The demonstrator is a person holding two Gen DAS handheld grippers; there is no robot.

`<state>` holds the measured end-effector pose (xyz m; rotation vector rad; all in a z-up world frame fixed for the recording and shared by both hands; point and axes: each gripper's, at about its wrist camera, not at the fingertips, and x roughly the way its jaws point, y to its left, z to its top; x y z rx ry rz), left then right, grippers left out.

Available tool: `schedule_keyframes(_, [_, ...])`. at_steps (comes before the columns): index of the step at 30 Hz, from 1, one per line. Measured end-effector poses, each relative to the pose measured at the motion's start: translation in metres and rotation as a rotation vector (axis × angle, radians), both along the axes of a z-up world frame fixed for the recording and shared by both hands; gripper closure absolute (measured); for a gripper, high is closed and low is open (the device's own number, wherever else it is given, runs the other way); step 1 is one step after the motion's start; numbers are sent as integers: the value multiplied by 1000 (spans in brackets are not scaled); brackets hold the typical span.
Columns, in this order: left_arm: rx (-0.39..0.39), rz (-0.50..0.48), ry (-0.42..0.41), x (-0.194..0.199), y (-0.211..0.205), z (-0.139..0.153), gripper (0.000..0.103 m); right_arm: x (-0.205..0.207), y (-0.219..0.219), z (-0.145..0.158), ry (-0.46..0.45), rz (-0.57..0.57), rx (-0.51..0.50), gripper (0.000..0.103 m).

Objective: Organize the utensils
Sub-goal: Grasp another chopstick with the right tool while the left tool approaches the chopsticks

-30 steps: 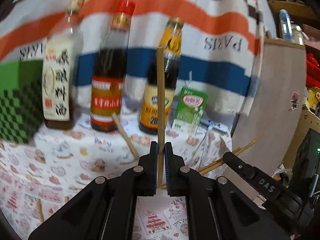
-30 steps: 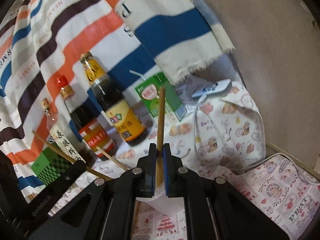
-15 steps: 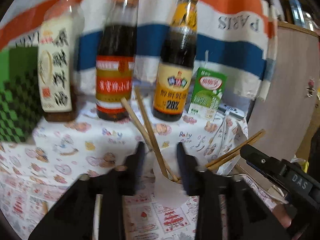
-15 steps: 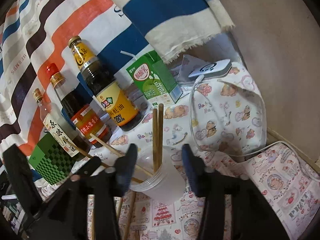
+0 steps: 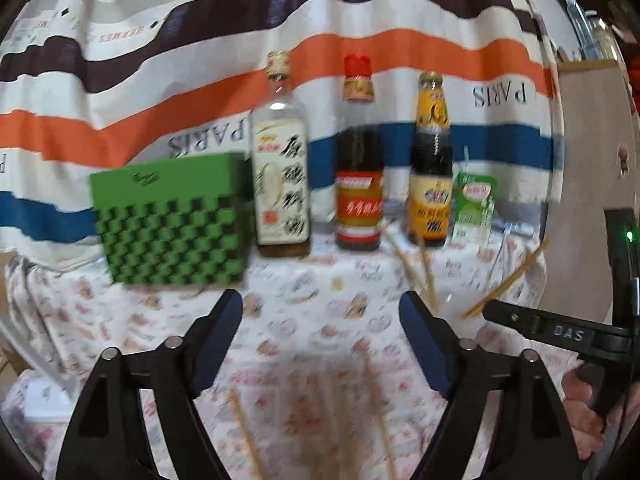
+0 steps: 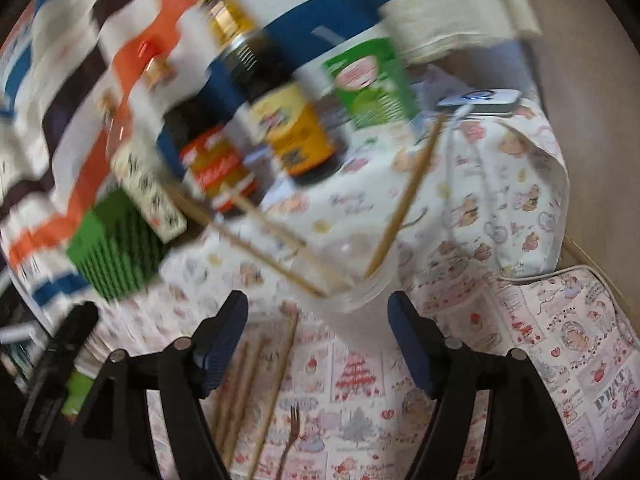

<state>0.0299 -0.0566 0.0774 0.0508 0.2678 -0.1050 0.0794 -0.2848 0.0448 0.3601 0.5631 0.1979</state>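
This is looking like a home, with a table set up for cooking things. A tablecloth [image 5: 312,320] with cartoon bears and cakes is covering the table. Three sauce bottles [image 5: 358,176] are standing in a row beside a green drink carton [image 5: 474,204] (its straw is sticking up). A big striped cloth [image 5: 200,60] is hanging behind them.
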Motion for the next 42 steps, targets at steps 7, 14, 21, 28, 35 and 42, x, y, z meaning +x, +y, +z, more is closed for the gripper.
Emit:
schedule_keyframes(7, [-23,26,44,-13,35,-21,3,7,14,-21,108,78,31,29])
schedule_keyframes(14, [20,118,114,14,52,-44,0,9,28,-34,115,35,-62,29])
schedule_keyframes(21, [5,166,195,31,64,-63,1,18,40,-51,180,74,-105,28])
schedule_keyframes(28, [-26,172,215,32,67,-62,0,21,53,-58,224,130,-157,43])
schedule_keyframes(35, [-68,157,135,12,69,-39,0,29,73,-79,325,250,-222,87])
schedule_keyframes(42, [-68,207,178,25,81,-45,1,27,83,-83,313,239,-307,99])
